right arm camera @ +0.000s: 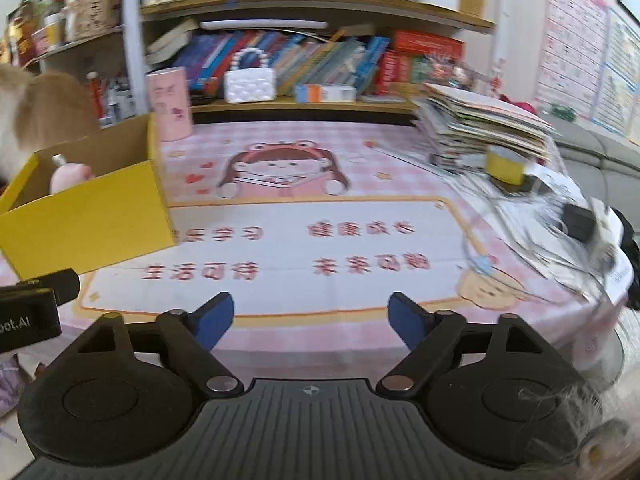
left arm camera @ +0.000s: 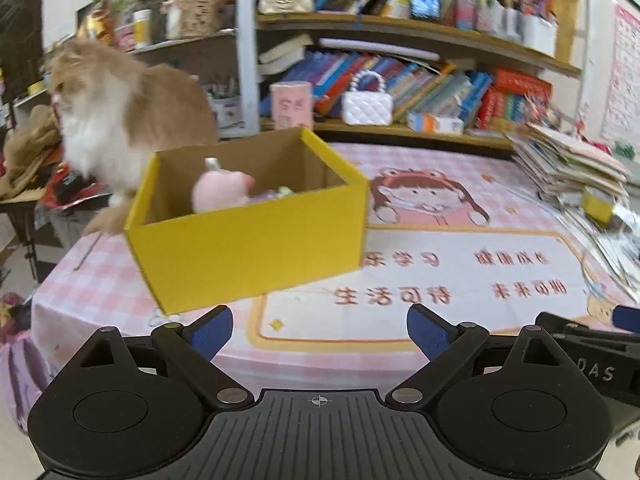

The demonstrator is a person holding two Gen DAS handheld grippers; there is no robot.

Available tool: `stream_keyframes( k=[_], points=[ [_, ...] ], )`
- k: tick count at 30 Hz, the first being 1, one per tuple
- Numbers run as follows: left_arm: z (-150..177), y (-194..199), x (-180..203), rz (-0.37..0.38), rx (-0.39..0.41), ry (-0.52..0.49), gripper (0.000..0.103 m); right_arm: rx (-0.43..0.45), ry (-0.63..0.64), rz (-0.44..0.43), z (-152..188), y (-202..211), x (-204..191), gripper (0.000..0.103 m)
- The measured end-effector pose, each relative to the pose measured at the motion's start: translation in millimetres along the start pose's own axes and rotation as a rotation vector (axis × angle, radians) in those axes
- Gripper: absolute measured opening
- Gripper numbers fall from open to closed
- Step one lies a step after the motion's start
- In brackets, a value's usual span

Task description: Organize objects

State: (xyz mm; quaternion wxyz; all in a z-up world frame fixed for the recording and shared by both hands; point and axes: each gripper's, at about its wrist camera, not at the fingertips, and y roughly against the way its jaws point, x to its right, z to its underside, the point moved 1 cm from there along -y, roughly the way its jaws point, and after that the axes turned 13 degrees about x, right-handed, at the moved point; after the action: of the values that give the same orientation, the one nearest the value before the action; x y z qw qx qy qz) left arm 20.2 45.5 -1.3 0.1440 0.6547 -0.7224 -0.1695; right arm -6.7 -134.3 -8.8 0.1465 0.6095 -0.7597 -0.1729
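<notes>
Both hand-held grippers, left (left arm camera: 320, 330) and right (right arm camera: 311, 316), spread wide, empty, above the tablecloth (left arm camera: 440, 312).

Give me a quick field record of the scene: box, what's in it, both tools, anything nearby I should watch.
box: yellow box, open top, on the table, left part
contents: pink plush plus small items too blurred to name
left tool: open, nothing between the pads, over the near table edge
right tool: open, empty, over the near table edge
cat: behind the box at the table's left edge
paper stack: far right of the table
pink cylinder: behind the box
</notes>
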Motion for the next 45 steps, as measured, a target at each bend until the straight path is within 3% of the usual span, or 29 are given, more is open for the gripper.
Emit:
stream_keyframes(
  k=[12, 45],
  points=[
    [4, -1, 41, 0.018, -0.024, -0.079, 0.096, 0.006, -0.033, 0.08, 3, 9, 38, 0.103],
    [10, 10, 54, -0.006, -0.048, -0.104, 0.1, 0.008, -0.002, 0.071, 6, 21, 37, 0.103]
  ],
)
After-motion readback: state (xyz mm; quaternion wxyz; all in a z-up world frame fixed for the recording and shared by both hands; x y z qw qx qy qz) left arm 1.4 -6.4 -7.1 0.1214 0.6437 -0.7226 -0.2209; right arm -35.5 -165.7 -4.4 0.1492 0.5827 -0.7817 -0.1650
